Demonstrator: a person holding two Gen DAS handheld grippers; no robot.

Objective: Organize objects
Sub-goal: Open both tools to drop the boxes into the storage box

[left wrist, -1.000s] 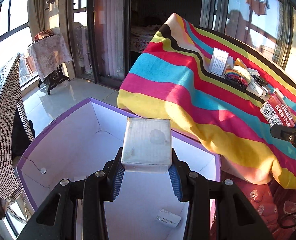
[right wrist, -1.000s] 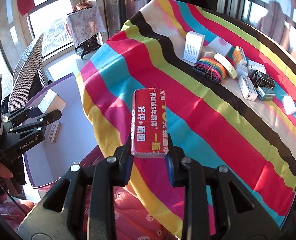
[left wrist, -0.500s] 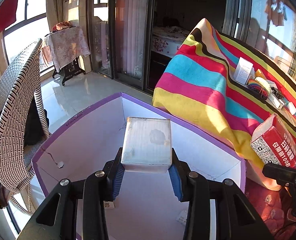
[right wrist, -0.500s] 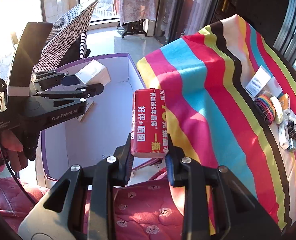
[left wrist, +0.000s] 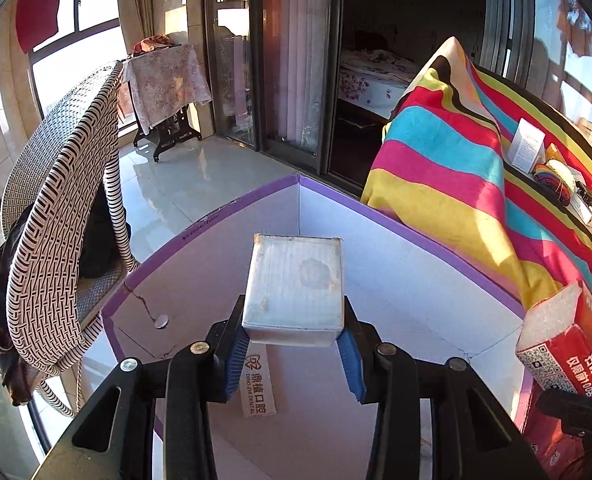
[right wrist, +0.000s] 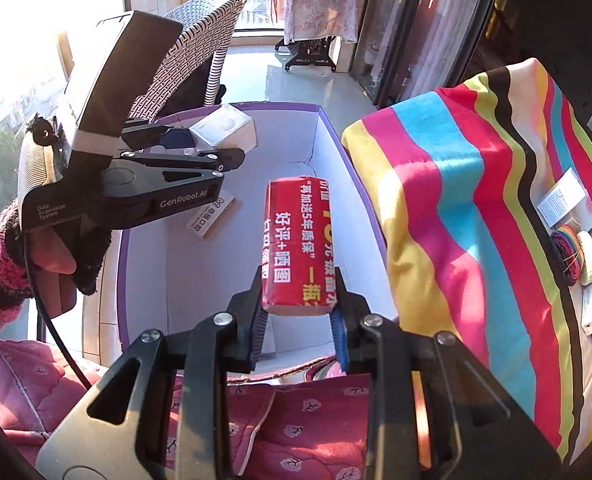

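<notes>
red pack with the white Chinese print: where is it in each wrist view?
Left wrist: red pack at the far right edge, over the purple-rimmed box's right wall.
Right wrist: red pack at centre, clamped in the right gripper.
Shared landmark: the purple-rimmed box.

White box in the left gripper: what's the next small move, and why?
Probably lower it a little and open the jaws. The left gripper holds the white box above the purple-rimmed bin, over bare floor beyond the flat packet; the right gripper's red box hangs apart.
</notes>
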